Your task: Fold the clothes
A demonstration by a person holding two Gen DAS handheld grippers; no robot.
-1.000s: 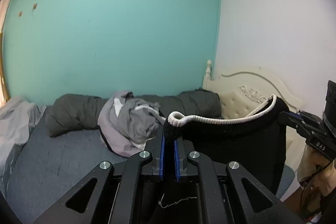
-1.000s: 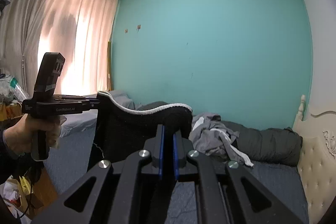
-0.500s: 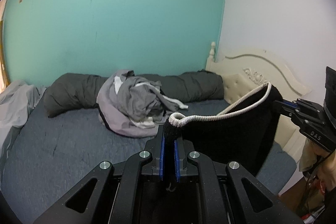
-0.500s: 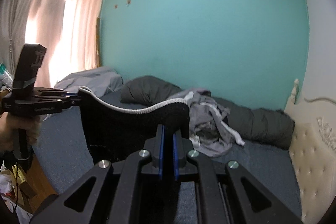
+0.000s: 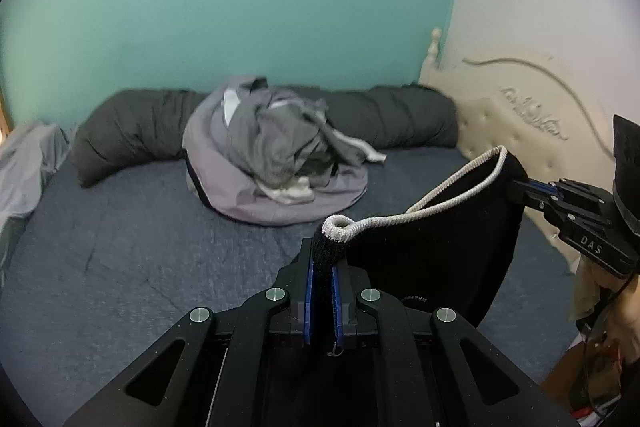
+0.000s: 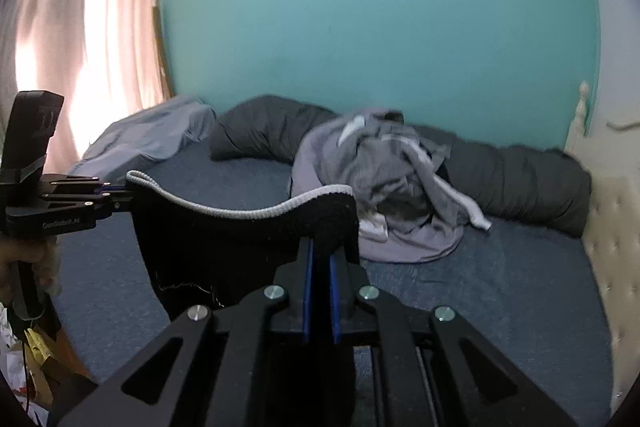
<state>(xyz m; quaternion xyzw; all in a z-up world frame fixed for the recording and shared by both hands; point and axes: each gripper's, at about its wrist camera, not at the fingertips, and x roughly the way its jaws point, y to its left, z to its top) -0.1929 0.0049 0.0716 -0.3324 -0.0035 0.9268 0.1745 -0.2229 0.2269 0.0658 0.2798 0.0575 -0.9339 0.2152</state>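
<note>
Hanging between the two tools, a black garment (image 5: 436, 247) with a white ribbed edge (image 5: 452, 199) is held up above the blue bed (image 5: 120, 259); the left gripper (image 5: 321, 263) has its blue-lined fingers (image 5: 308, 291) pressed narrow on one end of that edge, the cloth bunching out just past the tips; the right gripper (image 6: 319, 263) pinches the other end the same way, and the trim sags in a shallow curve between them; beyond the fingers, a heap of grey clothes (image 5: 276, 155) lies on the bed, against a long dark pillow (image 5: 136, 131) by the teal wall (image 5: 240, 7); a cream headboard (image 5: 520, 123) stands to the right of the left gripper, pale curtains (image 6: 84, 39) left of the right one.
</note>
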